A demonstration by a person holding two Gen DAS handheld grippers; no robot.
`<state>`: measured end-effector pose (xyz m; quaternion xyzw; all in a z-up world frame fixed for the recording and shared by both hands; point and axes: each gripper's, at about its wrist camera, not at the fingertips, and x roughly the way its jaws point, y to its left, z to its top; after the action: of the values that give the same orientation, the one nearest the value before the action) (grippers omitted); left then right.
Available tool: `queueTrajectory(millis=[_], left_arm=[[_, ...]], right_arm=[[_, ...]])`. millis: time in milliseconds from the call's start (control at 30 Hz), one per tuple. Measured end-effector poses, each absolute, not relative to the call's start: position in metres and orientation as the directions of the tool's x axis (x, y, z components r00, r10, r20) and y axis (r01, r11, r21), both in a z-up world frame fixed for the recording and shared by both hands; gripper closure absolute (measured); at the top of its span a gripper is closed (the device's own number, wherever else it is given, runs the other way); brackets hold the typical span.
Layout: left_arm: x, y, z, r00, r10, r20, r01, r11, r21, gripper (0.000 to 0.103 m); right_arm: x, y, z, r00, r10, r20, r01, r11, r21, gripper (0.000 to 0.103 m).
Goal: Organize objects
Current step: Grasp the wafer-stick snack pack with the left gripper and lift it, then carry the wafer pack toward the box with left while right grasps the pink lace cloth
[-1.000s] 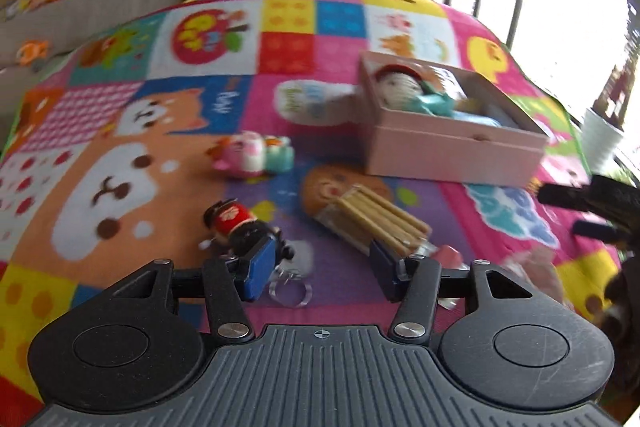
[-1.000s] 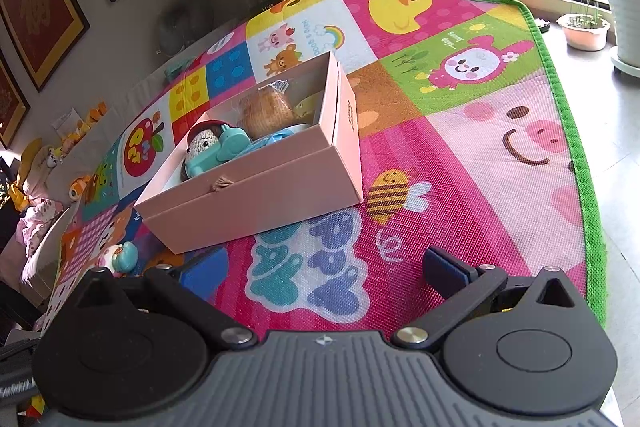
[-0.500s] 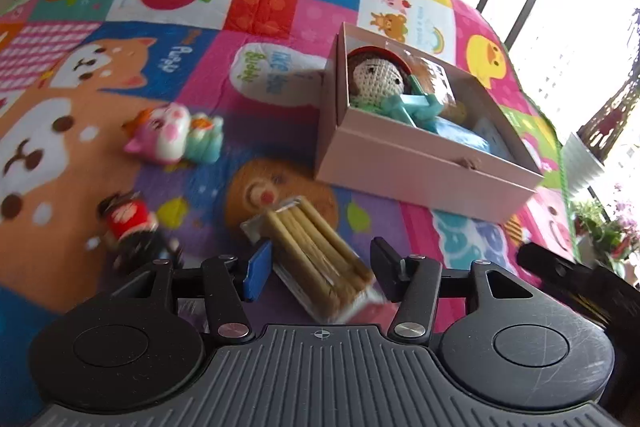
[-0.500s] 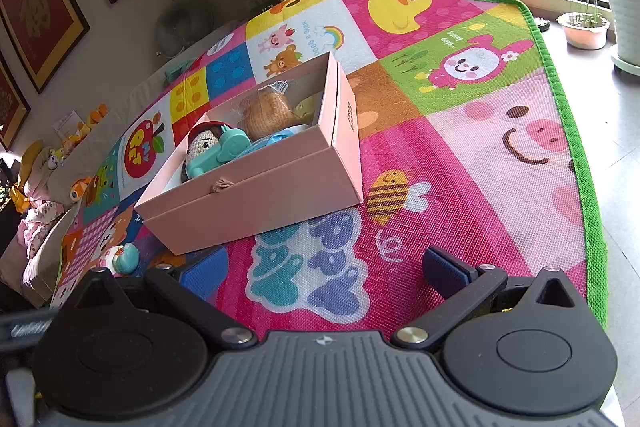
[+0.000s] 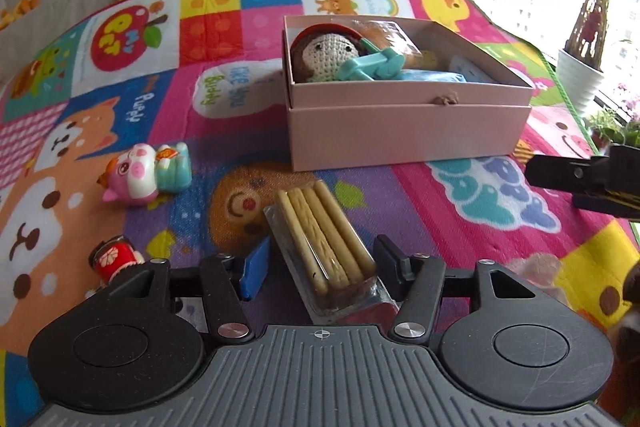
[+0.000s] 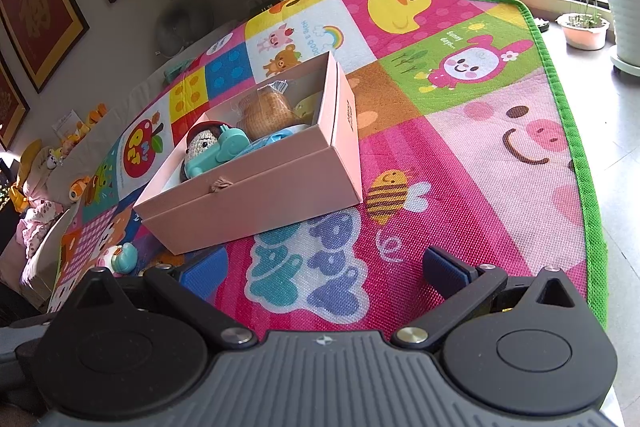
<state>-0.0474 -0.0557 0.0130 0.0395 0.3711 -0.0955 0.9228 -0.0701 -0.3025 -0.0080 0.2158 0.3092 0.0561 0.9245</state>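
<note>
Left tool (image 5: 318,261): spread apart, straddling one clear packet of biscuit sticks (image 5: 322,247); blue pad just beside the packet's left edge, black finger near its right edge, contact not discernible. Four sticks counted inside the packet, lying flat on the play mat (image 5: 460,247).

Right tool (image 6: 326,273): released, nothing between the fingers, poised over the mat just in front of the box.

Item count, left wrist view:
- One pink cardboard box (image 5: 408,131), open at the top, seated on the mat beyond the packet.
- Inside the box: one crocheted doll head (image 5: 326,53) with red cap, one teal plastic toy (image 5: 370,67) resting against it, one brown wrapped item (image 6: 266,113); further contents partly hidden.
- One pink pig figurine (image 5: 146,173) on the mat, left of the packet, well apart from the box.
- One small red-and-black figurine (image 5: 116,259), partly hidden behind the left finger linkage.

Surface: cartoon-patterned patchwork mat, green border (image 6: 576,131) along the far right edge, spread on the floor.

Room: three gold-framed pictures (image 6: 38,15) visible in part on a pale wall; a row of small toys (image 6: 78,129) along a low ledge; tall windows with dark frames; one large white planter (image 5: 580,79) and one small pink pot (image 6: 584,31) near the glass.
</note>
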Motion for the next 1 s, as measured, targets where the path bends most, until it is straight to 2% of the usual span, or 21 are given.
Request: queueTrajectory(millis=[233,300,367,433,500,600,733,833,900,1000], left_arm=[[-0.074,-0.045,0.013,0.693,-0.214,-0.689,0.294,0.956,-0.001,0.043],[-0.082,-0.038,0.014,0.688,-0.237,-0.686,0.314,0.949,-0.012,0.046],[-0.09,-0.033,0.015,0.684,-0.245,-0.687,0.327,0.945,-0.012,0.054],[-0.094,-0.026,0.016,0.683,-0.252,-0.685,0.325,0.946,-0.024,0.056],[-0.096,-0.017,0.016,0.689,-0.26,-0.676,0.312,0.949,-0.048,0.063],[-0.093,-0.007,0.017,0.683,-0.289,-0.671,0.284,0.951,-0.12,0.063],[-0.085,-0.014,0.018,0.69,-0.26,-0.676,0.264,0.959,-0.099,0.063],[-0.077,-0.019,0.018,0.694,-0.246,-0.677,0.254,0.963,-0.089,0.063],[-0.072,-0.02,0.017,0.696,-0.244,-0.675,0.248,0.964,-0.094,0.063],[-0.067,-0.02,0.016,0.701,-0.246,-0.669,0.25,0.964,-0.093,0.063]], right_arm=[[-0.065,-0.297,-0.008,0.782,0.234,-0.578,0.016,0.919,0.394,0.0],[-0.062,-0.292,-0.007,0.768,0.23,-0.598,-0.004,0.935,0.354,0.0],[-0.059,-0.289,-0.005,0.749,0.236,-0.62,-0.033,0.947,0.32,0.0],[-0.059,-0.285,-0.001,0.722,0.275,-0.635,-0.092,0.947,0.307,0.0],[-0.068,-0.28,0.007,0.711,0.327,-0.623,-0.157,0.937,0.314,0.0],[-0.091,-0.262,0.02,0.695,0.378,-0.612,-0.276,0.926,0.258,0.0],[-0.116,-0.235,0.022,0.614,0.455,-0.645,-0.404,0.883,0.238,0.0],[-0.129,-0.216,0.017,0.589,0.454,-0.668,-0.448,0.872,0.198,0.001],[-0.137,-0.208,0.016,0.608,0.424,-0.671,-0.463,0.876,0.134,0.007],[-0.138,-0.203,0.014,0.626,0.367,-0.688,-0.458,0.887,0.057,0.025]])
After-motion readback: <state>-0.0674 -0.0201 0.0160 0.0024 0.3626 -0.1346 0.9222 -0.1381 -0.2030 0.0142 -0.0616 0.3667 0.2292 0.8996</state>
